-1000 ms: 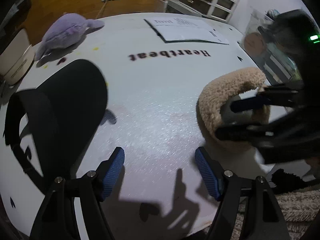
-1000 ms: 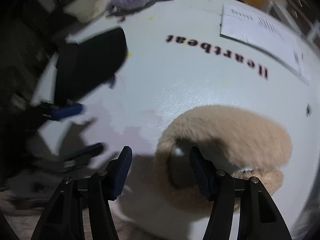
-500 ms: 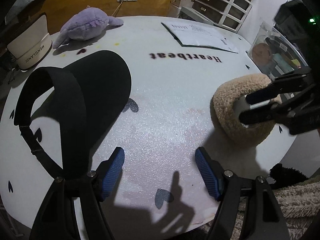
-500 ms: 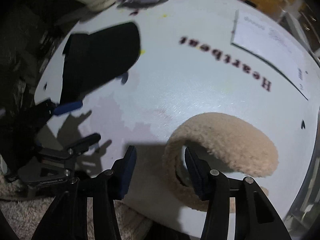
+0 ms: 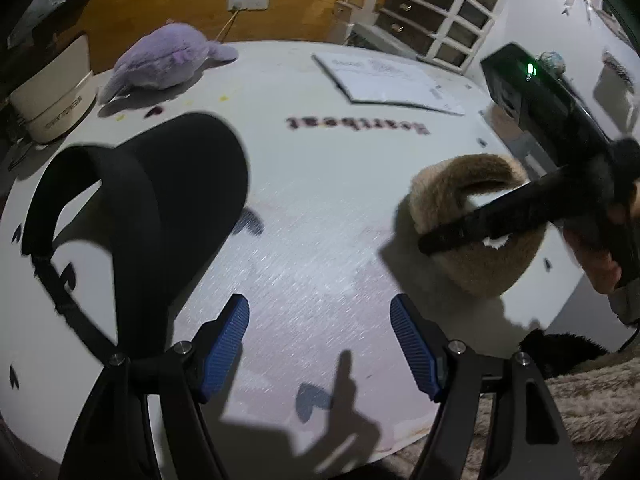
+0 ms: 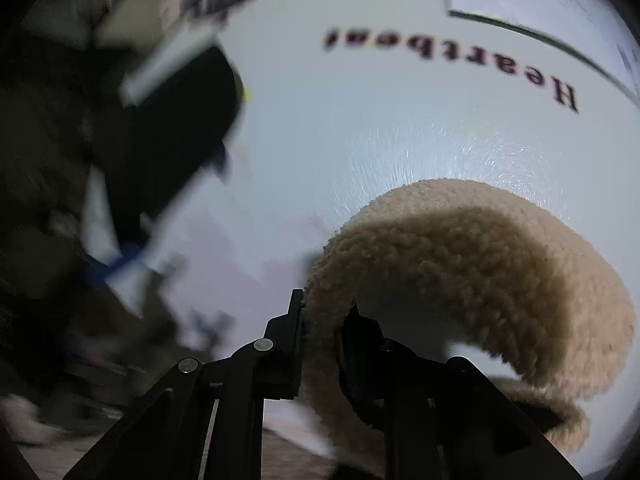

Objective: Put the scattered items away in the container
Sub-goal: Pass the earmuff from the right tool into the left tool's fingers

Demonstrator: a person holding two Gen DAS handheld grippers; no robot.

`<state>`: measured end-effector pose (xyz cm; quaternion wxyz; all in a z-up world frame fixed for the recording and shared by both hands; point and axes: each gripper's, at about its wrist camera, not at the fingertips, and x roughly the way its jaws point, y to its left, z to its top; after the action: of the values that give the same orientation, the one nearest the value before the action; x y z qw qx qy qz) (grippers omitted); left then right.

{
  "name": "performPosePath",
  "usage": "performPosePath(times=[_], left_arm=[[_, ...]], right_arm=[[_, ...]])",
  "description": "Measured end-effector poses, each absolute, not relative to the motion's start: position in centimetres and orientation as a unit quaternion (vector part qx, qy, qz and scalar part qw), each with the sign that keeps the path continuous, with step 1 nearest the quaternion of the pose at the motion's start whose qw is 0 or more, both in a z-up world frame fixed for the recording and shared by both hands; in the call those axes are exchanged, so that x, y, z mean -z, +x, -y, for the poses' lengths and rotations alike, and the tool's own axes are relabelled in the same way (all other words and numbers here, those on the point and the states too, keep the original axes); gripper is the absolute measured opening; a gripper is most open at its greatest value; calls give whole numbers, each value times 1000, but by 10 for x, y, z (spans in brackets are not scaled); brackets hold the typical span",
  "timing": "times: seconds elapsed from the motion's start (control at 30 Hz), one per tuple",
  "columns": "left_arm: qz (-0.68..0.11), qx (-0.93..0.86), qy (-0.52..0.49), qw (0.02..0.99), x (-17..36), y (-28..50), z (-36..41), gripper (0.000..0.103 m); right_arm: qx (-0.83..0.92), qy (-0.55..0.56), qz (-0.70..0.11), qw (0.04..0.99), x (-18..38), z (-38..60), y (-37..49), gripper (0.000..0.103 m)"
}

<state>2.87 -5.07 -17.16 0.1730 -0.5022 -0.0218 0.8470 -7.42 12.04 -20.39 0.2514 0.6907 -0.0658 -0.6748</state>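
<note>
Right wrist cam: right gripper, jaws just closed, pinched tan fleece headband near table edge; left gripper stood half-open, empty.

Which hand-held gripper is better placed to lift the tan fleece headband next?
Right. The right hand-held gripper has just closed on the tan fleece headband; the left hand-held gripper stands open over bare table.
</note>
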Motion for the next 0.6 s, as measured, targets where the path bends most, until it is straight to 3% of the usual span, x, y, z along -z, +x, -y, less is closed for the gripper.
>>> performPosePath(times=[0.17, 0.4, 0.6], left_arm=[[26, -850, -474, 227, 154, 23, 30, 73], [-8, -846, -443, 298, 138, 18, -10, 73], [-42, -830, -423, 362, 135, 19, -49, 73]], right_arm=[[663, 650, 255, 269, 178, -170, -89, 16], [616, 604, 416, 287, 172, -217, -87, 16], [582, 581, 488, 293, 174, -216, -68, 16]])
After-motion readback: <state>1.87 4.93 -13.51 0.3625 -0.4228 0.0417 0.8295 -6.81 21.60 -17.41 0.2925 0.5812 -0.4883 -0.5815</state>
